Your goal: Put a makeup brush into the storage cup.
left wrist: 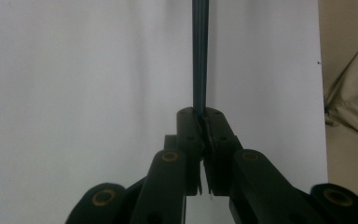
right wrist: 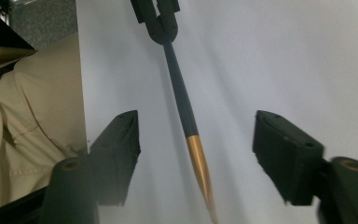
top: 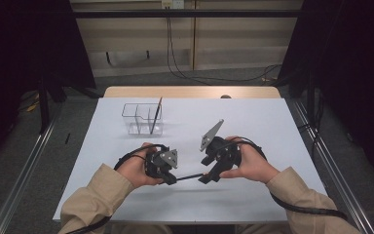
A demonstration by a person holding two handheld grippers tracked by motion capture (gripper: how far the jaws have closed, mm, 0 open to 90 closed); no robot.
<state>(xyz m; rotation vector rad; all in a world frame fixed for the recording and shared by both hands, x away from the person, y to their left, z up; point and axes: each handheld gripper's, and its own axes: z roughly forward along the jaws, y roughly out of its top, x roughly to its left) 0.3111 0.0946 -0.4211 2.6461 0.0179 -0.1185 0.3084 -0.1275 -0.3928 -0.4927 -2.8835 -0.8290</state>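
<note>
Above the table, a brush is clamped by the left gripper. It passes between the spread jaws of the right gripper, untouched. Its tip is cut off at the right gripper view's bottom edge.

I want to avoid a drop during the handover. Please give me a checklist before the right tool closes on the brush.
1. Left tool shut on brush handle: ok.
2. Right tool open wide: ok.
3. Brush between the right jaws, gold ferrule level with them: ok.
4. Brush centred between the jaws: roughly ok.
5. Clear organizer away from both hands: ok.
6. Firmness of the left grip: cannot tell.
</note>
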